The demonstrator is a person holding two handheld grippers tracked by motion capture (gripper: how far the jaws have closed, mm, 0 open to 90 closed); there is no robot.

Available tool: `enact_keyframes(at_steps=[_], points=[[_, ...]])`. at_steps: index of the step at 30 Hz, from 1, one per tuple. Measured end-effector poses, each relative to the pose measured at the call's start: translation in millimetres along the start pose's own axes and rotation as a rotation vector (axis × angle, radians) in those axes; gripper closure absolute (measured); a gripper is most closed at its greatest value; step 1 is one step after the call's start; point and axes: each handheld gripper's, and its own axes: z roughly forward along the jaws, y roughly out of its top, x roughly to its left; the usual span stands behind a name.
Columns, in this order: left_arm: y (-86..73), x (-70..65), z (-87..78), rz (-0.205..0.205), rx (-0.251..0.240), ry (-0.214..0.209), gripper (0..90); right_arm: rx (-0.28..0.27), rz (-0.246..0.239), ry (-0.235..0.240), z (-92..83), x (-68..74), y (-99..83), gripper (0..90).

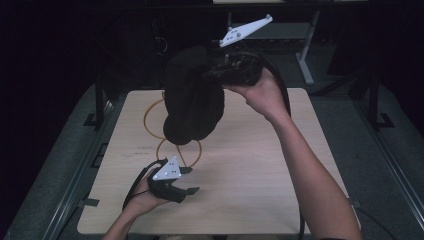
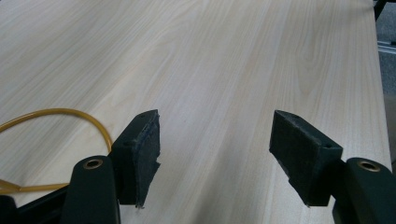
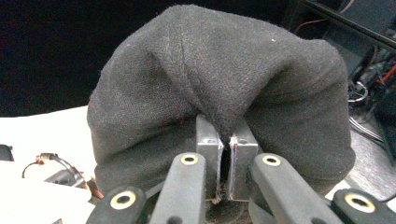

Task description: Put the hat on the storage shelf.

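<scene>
A black knitted cloth, bunched like a beanie (image 1: pixel 192 97), hangs in the air above the far half of the wooden table (image 1: pixel 250 175). My right gripper (image 1: pixel 212 72) is shut on a fold of it, held high and pointing left. Seen from the right gripper, the black cloth (image 3: pixel 219 74) bulges over the closed pads (image 3: pixel 208 140), pinched between them. My left gripper (image 1: pixel 189 180) rests low at the near left of the table, its jaws wide apart with nothing between them. In the left gripper view, its pads (image 2: pixel 140 154) frame bare wood.
A yellow cable (image 1: pixel 155 127) loops on the table under and behind the hanging cloth, and the yellow cable (image 2: pixel 56 114) curls to the left of the left gripper. A metal desk frame (image 1: pixel 305 50) stands beyond the far edge. Dark floor surrounds the table.
</scene>
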Motion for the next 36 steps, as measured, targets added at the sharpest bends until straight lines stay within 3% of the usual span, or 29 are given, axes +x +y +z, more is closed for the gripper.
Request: enact_keyframes(at_steps=[6,15,23,25,32,34,35,36], points=[[0.1,-2.3,4.0,0.014,0.0,-0.016,33.2,0.037,-0.02,0.047,22.2,-3.2,13.7,86.0],[1.3,-9.5,14.1,0.042,0.022,-0.054,33.1,0.092,-0.009,0.098,58.4,-10.3,24.1,85.8],[3.5,-10.7,17.0,0.063,0.016,-0.077,33.0,0.117,-0.008,0.113,88.6,-13.3,28.3,85.0],[2.6,-10.1,18.2,0.053,0.023,-0.08,33.0,0.117,-0.019,0.111,97.1,-13.6,29.9,84.7],[4.1,-12.3,18.6,0.056,0.014,-0.089,32.9,0.142,0.005,0.139,124.1,-17.1,26.1,84.6],[4.8,-14.0,19.9,0.06,0.009,-0.105,32.8,0.137,0.014,0.141,133.2,-17.5,24.4,81.8],[5.3,-15.4,19.9,0.066,0.002,-0.126,32.8,0.145,0.019,0.127,140.2,-16.3,23.2,72.3],[5.3,-15.4,19.9,0.066,0.002,-0.126,32.8,0.145,0.019,0.127,140.2,-16.3,23.2,72.3]])
